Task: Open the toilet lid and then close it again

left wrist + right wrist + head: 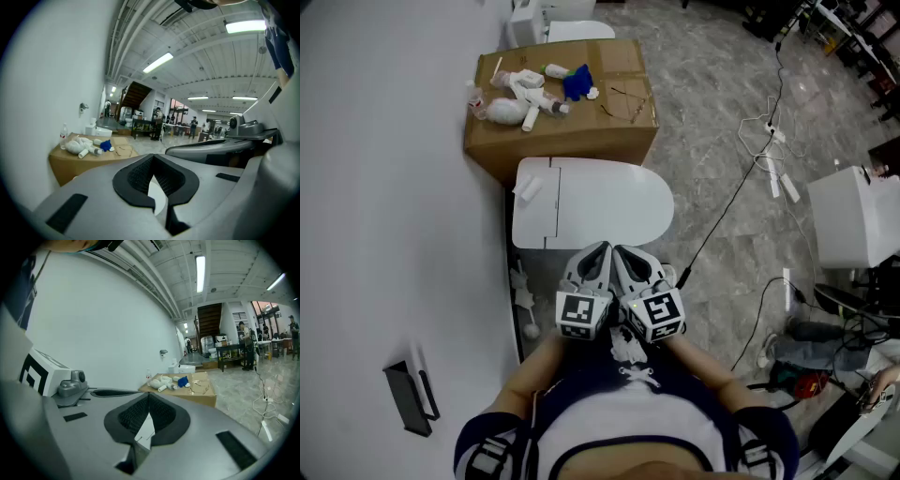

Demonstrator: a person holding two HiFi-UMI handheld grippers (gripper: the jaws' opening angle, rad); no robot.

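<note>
Closest to the camera was the person's torso, with both grippers held side by side just in front of it, over the near side of the toilet. The toilet lid (600,202) lay flat and shut, its hinge end by the wall. The left gripper (596,249) had its jaws fully together on nothing. The right gripper (624,253) was likewise pinched closed and empty. Neither touched the lid. Opening it well would likely mean reaching the rounded front edge, hooking under the rim and raising it slowly toward the wall.
</note>
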